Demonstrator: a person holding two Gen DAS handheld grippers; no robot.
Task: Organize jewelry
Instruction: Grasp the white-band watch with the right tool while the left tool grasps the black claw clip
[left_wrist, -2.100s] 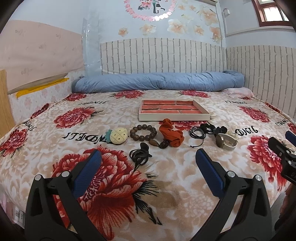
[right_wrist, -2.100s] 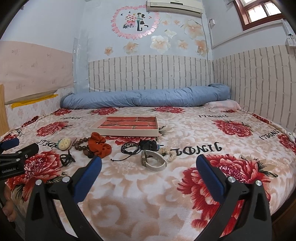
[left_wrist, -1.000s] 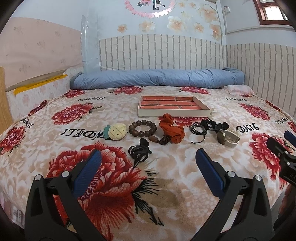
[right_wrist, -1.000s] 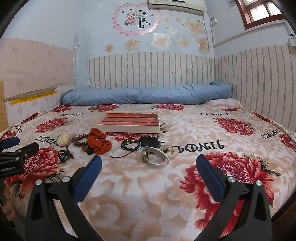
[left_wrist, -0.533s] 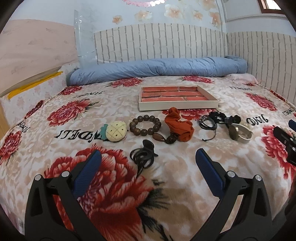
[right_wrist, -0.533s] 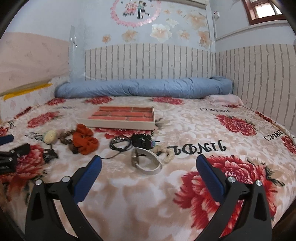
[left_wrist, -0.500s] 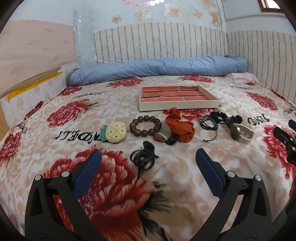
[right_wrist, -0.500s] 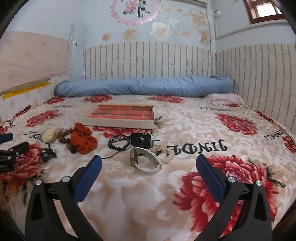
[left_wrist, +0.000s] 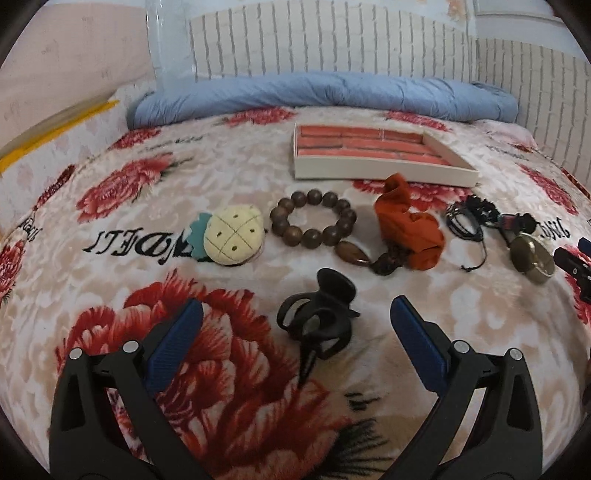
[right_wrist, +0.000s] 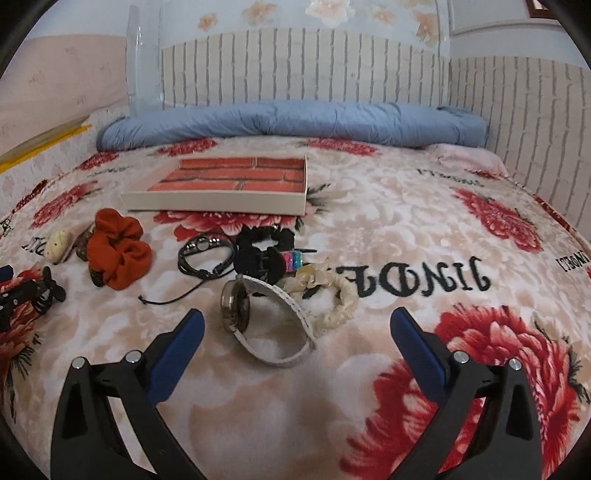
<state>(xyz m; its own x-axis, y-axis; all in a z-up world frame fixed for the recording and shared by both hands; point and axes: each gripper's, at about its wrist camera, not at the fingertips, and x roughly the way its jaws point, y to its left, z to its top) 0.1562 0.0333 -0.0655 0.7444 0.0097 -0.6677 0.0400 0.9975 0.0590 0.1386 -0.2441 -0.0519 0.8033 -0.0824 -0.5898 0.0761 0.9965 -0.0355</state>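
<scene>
Hovering with jaws spread — the left gripper (left_wrist: 295, 321) is framing a black hair claw (left_wrist: 318, 314), the right gripper (right_wrist: 297, 323) a watch (right_wrist: 258, 317).

Black hair claw (left_wrist: 319, 319) between wide-spread left tongs (left_wrist: 295, 330), apparently untouched, on floral blanket (left_wrist: 129, 280).

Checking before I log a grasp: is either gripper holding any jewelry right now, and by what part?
Nothing is held. The left gripper is open around the black hair claw; the right gripper is open near the watch.
</scene>
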